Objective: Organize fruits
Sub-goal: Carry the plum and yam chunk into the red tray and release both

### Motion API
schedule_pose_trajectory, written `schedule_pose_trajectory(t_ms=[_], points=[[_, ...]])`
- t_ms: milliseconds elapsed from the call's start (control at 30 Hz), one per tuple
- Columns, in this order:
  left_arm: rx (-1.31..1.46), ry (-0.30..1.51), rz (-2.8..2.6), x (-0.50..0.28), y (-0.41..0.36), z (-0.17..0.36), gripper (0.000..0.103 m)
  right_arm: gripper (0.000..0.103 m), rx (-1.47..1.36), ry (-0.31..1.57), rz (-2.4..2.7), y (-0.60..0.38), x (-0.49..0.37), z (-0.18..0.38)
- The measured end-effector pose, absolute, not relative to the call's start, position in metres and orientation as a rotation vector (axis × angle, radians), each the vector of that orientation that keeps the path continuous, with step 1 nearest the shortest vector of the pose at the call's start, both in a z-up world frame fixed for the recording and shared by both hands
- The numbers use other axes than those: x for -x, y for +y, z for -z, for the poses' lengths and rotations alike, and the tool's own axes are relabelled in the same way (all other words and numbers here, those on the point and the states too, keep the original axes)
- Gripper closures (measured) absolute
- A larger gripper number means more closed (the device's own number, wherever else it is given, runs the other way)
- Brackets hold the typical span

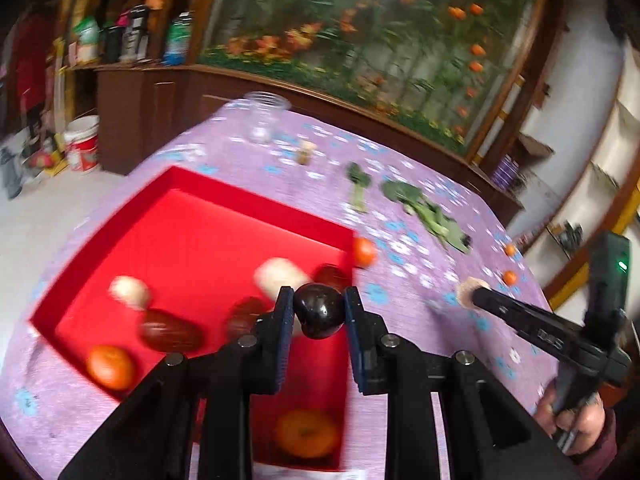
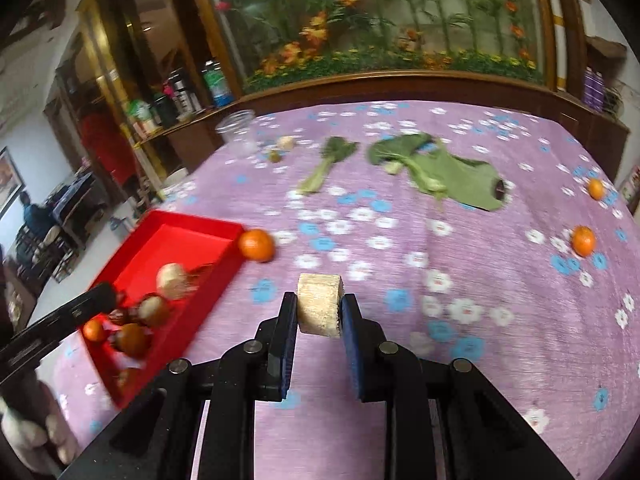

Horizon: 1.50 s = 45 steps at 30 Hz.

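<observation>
My left gripper (image 1: 319, 307) is shut on a dark, glossy round fruit (image 1: 319, 314), held over the red tray (image 1: 192, 216). In the tray lie several fruits: orange tangerines (image 1: 110, 366), dark red-brown fruits (image 1: 170, 330) and pale round pieces (image 1: 130, 292). A tangerine (image 1: 364, 252) sits just outside the tray's right wall. My right gripper (image 2: 319, 306) is shut on a pale beige cylindrical piece (image 2: 320, 304), lifted over the purple flowered cloth to the right of the tray (image 2: 188, 232). In the left wrist view that gripper (image 1: 476, 294) shows at the right with the piece at its tip.
Green leafy vegetables (image 2: 436, 168) and a single stalk (image 2: 326, 164) lie mid-table. Two tangerines (image 2: 583, 241) rest at the right edge. A clear glass jar (image 2: 237, 130) and small pale bits (image 2: 286, 143) stand at the far left. A dark wooden cabinet (image 2: 400, 84) borders the table behind.
</observation>
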<state>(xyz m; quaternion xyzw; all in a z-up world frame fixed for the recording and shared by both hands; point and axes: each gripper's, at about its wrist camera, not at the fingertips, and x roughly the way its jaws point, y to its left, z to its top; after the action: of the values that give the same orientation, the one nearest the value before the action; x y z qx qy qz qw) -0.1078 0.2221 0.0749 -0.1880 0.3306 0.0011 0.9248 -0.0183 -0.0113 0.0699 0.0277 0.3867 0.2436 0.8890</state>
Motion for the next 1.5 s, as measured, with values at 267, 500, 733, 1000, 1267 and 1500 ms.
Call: schedule_pose_trajectory(t_ms=[267, 500, 733, 1000, 1267, 1500], points=[[0.467, 0.660, -0.127, 0.122, 0.282, -0.067, 0.079, 0.079, 0.028, 0.835, -0.634, 0.071, 0.026, -0.075], [0.463, 0.665, -0.181, 0.121, 0.304, -0.056, 0.079, 0.079, 0.084, 0.885, -0.720, 0.139, 0.019, -0.067], [0.488, 0.682, -0.212, 0.117, 0.323, -0.046, 0.079, 0.079, 0.131, 0.933, -0.756, 0.190, 0.003, -0.052], [0.505, 0.681, -0.221, 0.117, 0.329, -0.043, 0.055, 0.078, 0.146, 0.952, -0.745, 0.212, -0.009, -0.038], [0.443, 0.649, -0.220, 0.121, 0.315, -0.060, 0.041, 0.071, 0.122, 0.914, -0.746, 0.206, -0.004, -0.047], [0.316, 0.630, -0.323, 0.129, 0.293, -0.077, 0.019, 0.059, 0.045, 0.877, -0.717, 0.180, 0.004, -0.064]])
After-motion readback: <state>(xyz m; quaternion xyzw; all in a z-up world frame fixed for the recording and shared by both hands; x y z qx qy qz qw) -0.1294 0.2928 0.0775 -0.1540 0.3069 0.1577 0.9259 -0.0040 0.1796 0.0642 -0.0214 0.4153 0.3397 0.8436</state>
